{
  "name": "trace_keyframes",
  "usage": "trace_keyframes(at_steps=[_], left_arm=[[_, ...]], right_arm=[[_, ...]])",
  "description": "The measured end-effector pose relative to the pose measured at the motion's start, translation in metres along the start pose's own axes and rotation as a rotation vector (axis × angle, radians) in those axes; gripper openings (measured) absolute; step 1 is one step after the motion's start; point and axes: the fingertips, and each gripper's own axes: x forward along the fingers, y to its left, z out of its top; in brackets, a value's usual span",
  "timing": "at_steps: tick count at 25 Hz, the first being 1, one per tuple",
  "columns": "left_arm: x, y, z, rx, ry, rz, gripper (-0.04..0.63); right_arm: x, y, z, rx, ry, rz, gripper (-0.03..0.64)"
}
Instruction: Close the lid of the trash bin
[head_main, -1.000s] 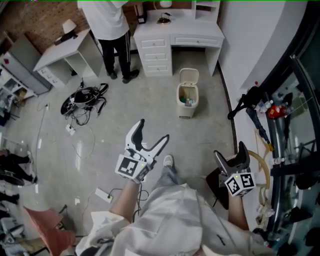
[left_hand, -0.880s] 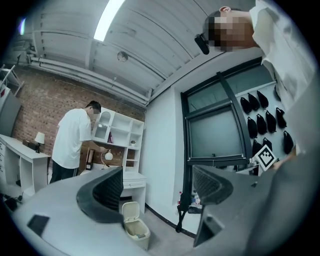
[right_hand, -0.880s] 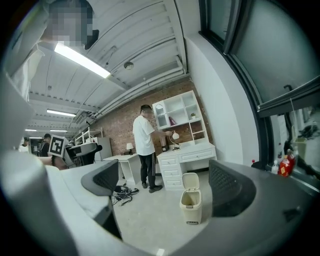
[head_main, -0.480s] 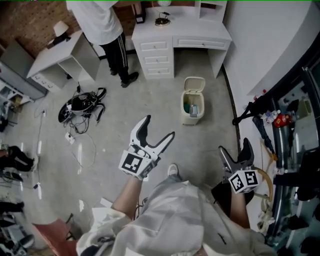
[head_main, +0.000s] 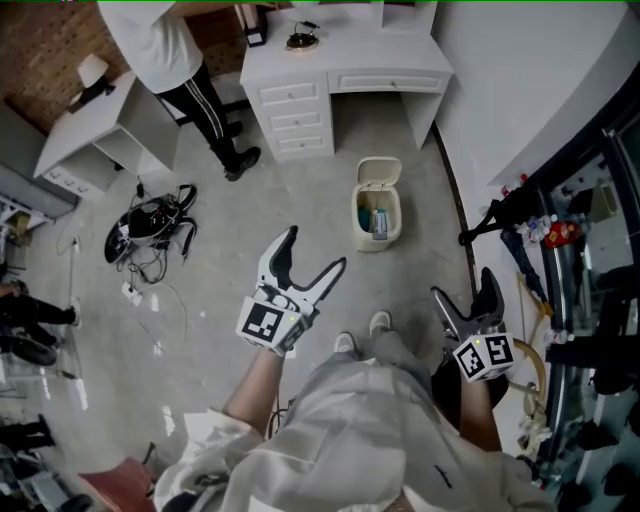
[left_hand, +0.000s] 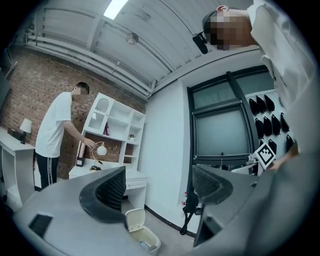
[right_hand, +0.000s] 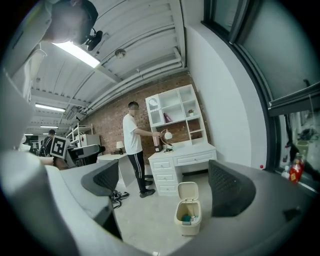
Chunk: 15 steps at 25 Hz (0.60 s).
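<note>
Both tools are empty and held in the air. The left gripper (head_main: 315, 250) has its jaws wide apart, and in its own view (left_hand: 159, 187) nothing stands between them; only the room is seen through the gap. The right gripper (head_main: 464, 285) is lower and nearer to the body, also with its jaws apart and holding nothing (right_hand: 165, 182). Neither of them touches anything.

Just below the grippers in the head view, the wearer's two shoes (head_main: 378, 322) stand on the grey floor (head_main: 250, 200).

Ahead of the shoes, well apart from both grippers, the cream trash bin (head_main: 377, 243) stands on the floor. Its lid (head_main: 378, 171) is open and stands upright at the far side of the bin. In the right gripper view the bin (right_hand: 188, 222) appears between the two jaws, with the lid (right_hand: 188, 190) raised behind the opening. In the left gripper view it (left_hand: 150, 244) is seen low, beside the left jaw. Some rubbish (head_main: 378, 220), partly blue-green, lies inside.

Behind the bin is a white desk (head_main: 340, 60) with drawers, and a desk lamp (right_hand: 167, 136) on its top under a white shelf unit (right_hand: 175, 112). Another person (head_main: 165, 50) in a white shirt stands at the desk. A bundle of black cables (head_main: 145, 220) lies on the floor near this person's feet.
</note>
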Motion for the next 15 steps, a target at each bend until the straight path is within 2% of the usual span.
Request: trace_keyframes(at_steps=[8,15], left_arm=[[0.066,0.028,-0.017,0.003,0.024,0.026,0.422],[0.165,0.064,-0.039,0.015,0.053,0.066,0.422]], right_arm=[[0.057,-0.055,-0.007,0.020,0.019,0.006,0.551],[0.144,-0.123,0.000,0.010,0.060,0.052,0.551]])
